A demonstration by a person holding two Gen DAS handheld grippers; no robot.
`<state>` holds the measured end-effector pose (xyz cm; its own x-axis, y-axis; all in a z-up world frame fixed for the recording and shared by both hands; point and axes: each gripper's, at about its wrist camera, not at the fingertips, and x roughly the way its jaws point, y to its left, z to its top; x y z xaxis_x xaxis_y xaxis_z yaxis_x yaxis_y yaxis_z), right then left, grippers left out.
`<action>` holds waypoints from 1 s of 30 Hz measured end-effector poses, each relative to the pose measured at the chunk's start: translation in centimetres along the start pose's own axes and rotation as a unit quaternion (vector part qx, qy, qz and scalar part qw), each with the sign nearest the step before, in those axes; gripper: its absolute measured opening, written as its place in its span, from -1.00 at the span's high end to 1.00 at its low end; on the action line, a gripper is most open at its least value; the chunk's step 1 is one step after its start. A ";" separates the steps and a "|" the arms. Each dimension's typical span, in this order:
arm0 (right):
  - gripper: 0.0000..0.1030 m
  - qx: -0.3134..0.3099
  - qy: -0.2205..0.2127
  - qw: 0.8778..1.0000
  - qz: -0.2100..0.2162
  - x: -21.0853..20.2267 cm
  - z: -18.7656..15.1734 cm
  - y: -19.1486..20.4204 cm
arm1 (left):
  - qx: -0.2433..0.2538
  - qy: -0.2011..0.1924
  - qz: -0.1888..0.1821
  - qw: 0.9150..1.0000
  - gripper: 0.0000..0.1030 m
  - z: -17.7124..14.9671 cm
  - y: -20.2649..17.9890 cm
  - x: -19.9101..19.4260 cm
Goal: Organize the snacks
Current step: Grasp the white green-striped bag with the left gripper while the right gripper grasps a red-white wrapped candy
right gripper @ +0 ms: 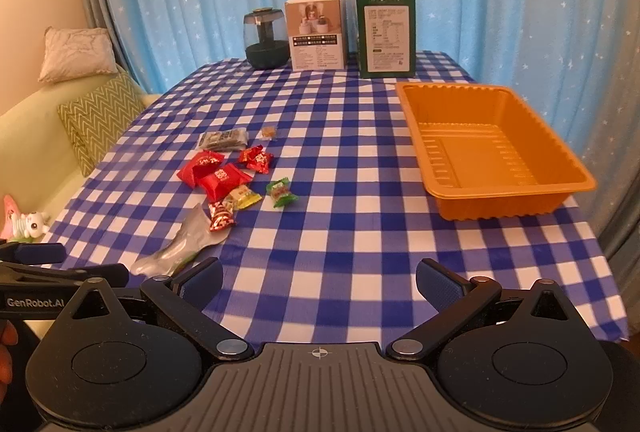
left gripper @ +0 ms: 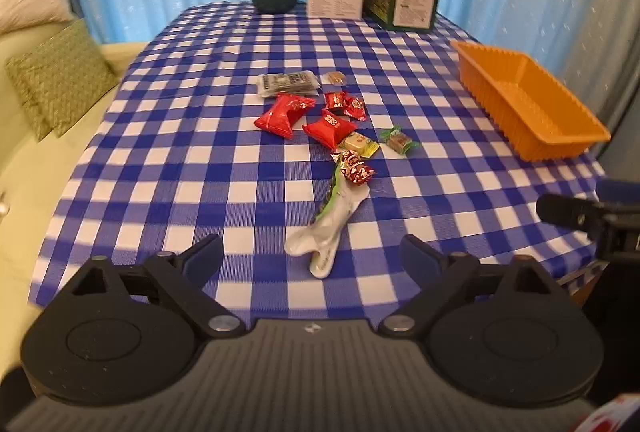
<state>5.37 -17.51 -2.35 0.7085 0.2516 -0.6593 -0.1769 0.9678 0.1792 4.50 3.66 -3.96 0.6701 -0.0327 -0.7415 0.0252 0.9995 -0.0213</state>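
Left tongs (left gripper: 312, 260) spread apart, nothing held, hovering low over the near edge of the counter (left gripper: 192, 168). Right tongs (right gripper: 318, 282) likewise apart and empty.

Crumpled white-and-green wrapper (left gripper: 328, 228) lies just ahead of the left tongs at 12 o'clock. Beyond it the snack cluster: foil candy (left gripper: 356, 168), yellow candy (left gripper: 360, 144), green-wrapped candy (left gripper: 398, 141), two red pillow packs (left gripper: 285, 115) (left gripper: 330, 128), grey packet (left gripper: 288, 83).

Orange ribbed plastic tray (right gripper: 496, 156) seen empty, at 1 o'clock from the right tongs, well apart from the cluster.

Judgement: nothing sorted yet. Slick, puffy packs are best pinched across a crimped end; small twists to be squared between the pads first.
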 end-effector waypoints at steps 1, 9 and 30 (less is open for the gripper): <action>-0.99 0.001 -0.001 1.000 0.001 0.6 0.1 -0.1 | 0.008 0.002 -0.003 1.000 -0.76 0.1 0.2 0.7; -0.99 0.009 0.017 1.000 0.005 5.3 -0.2 -0.5 | 0.057 0.019 -0.067 0.996 -0.32 1.4 0.7 6.0; -0.59 -0.001 0.033 0.998 0.045 9.9 0.7 0.9 | 0.120 0.057 -0.057 0.989 0.54 1.9 1.1 9.3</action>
<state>12.73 -14.16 -8.24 0.6435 0.3376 -0.6870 -0.2396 0.9412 0.2382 12.14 4.44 -9.57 0.5650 -0.1317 -0.8145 0.2815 0.9587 0.0403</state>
